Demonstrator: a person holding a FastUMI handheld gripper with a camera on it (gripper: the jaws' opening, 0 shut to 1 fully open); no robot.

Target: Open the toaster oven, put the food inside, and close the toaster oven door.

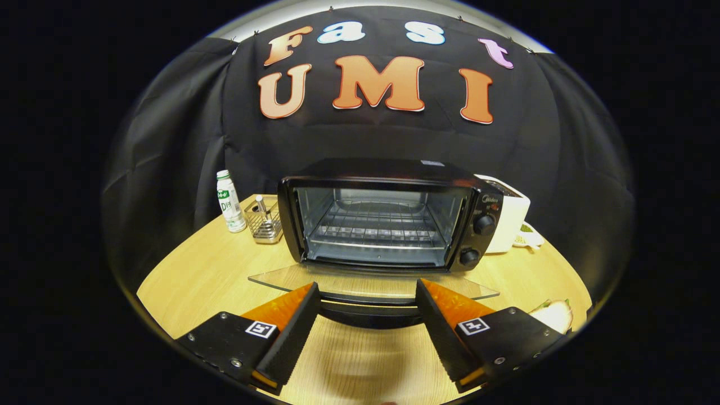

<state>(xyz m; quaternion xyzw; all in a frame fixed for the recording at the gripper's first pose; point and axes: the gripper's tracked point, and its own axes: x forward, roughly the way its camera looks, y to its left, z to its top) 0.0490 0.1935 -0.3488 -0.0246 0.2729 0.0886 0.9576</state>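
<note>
Gripper (368, 304): level, low over the table (197, 270), fingers spread apart, holding nothing.
Toaster oven (388, 216): straight ahead, glass door (371, 284) folded down flat, its handle between the fingertips.
Food (554, 314): beside the right finger.

You face a round wooden table (197, 270) backed by a black cloth wall (169, 146), evenly lit.

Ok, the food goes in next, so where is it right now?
In the gripper view the food lies on the wooden table, just beyond the open gripper's right finger, off to the right of the toaster oven's lowered glass door.
</note>
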